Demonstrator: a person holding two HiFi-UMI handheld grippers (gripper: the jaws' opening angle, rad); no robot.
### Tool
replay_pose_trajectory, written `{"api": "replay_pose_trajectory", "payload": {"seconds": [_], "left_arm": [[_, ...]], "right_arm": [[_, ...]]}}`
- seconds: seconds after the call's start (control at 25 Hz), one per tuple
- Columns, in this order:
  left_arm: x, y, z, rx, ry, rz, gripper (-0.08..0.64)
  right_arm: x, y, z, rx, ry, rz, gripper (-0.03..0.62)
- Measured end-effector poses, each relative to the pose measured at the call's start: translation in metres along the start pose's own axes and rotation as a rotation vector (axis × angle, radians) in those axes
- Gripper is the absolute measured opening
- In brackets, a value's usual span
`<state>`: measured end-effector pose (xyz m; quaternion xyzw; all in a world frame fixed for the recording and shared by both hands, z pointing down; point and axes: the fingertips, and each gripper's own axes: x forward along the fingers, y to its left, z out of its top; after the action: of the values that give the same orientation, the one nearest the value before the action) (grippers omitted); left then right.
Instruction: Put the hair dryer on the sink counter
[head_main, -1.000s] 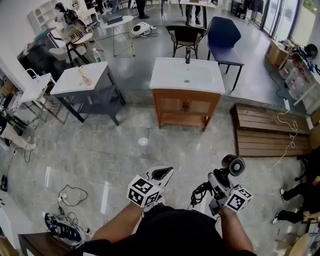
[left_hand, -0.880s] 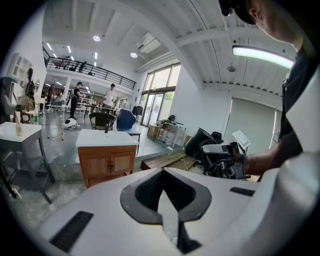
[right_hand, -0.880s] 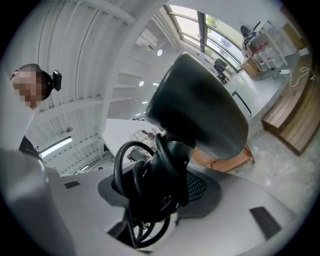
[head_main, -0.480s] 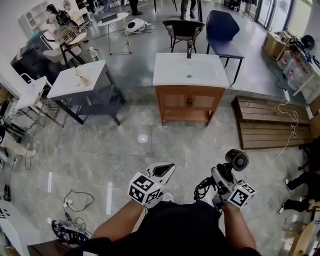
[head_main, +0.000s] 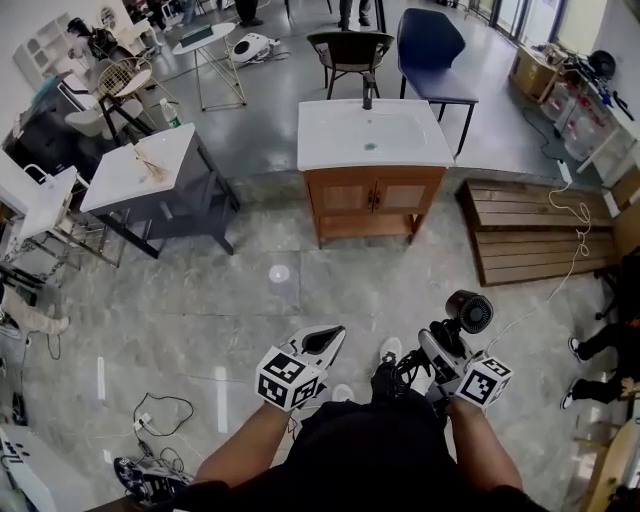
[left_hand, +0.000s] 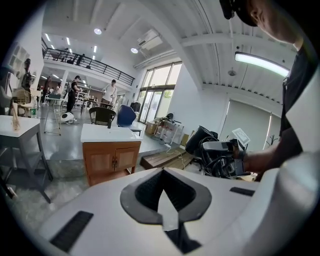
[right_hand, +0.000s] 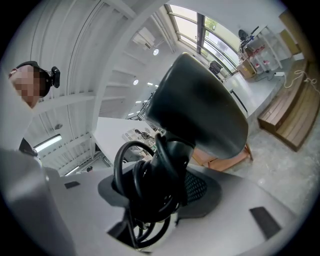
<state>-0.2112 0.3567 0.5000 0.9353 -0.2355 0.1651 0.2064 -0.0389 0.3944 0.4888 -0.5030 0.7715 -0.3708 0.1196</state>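
The black hair dryer (head_main: 468, 312) sticks out of my right gripper (head_main: 443, 352), low on the right of the head view. In the right gripper view its barrel (right_hand: 200, 110) fills the middle, and the right gripper (right_hand: 160, 186) is shut on the handle together with the coiled black cord (right_hand: 142, 172). The white sink counter (head_main: 330, 148) on a wooden cabinet (head_main: 375, 200) stands ahead across the tiled floor, well apart from both grippers. My left gripper (head_main: 322, 343) is shut and holds nothing; from the left gripper (left_hand: 162, 202) I see the sink counter (left_hand: 102, 135) and the hair dryer (left_hand: 201, 140).
A grey table with a white top (head_main: 120, 185) stands left of the sink. A slatted wooden bench (head_main: 530, 245) with a white cable lies to its right. Chairs (head_main: 350, 48) stand behind the sink. Cables (head_main: 155, 410) lie on the floor at lower left. A person's legs (head_main: 600, 345) show at the right edge.
The view has shifted and the sink cabinet looks slightly nearer. A shoe now shows between the grippers. Both grippers keep the same pose, the right one still holding the dryer.
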Motion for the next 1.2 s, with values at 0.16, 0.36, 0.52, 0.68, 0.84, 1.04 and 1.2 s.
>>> {"api": "replay_pose_trajectory", "payload": {"seconds": [0.16,0.36,0.52,0.68,0.84,1.04,1.2], "left_arm": [[0.009,0.012,0.005,-0.009,0.000,0.009,0.000],[0.030,0.032,0.020,-0.019,0.012,0.032,0.000],[0.056,0.052,0.045,-0.025,0.011,0.046,0.000],[0.092,0.070,0.082,0.007,-0.008,0.062,0.000],[0.132,0.081,0.119,0.056,-0.021,0.070,0.000],[0.184,0.091,0.141,0.073,-0.004,0.078,0.000],[0.213,0.100,0.151,0.057,0.000,0.095,0.000]], "right_arm": [[0.017,-0.008,0.013,0.003,-0.012,0.022,0.213],[0.047,-0.033,0.038,0.014,-0.012,0.026,0.213],[0.073,-0.057,0.069,0.028,-0.026,0.037,0.213],[0.096,-0.078,0.109,0.019,-0.040,0.062,0.213],[0.119,-0.099,0.145,0.013,-0.038,0.085,0.213],[0.138,-0.134,0.179,0.013,-0.016,0.105,0.213],[0.153,-0.164,0.195,0.017,0.011,0.112,0.213]]}}
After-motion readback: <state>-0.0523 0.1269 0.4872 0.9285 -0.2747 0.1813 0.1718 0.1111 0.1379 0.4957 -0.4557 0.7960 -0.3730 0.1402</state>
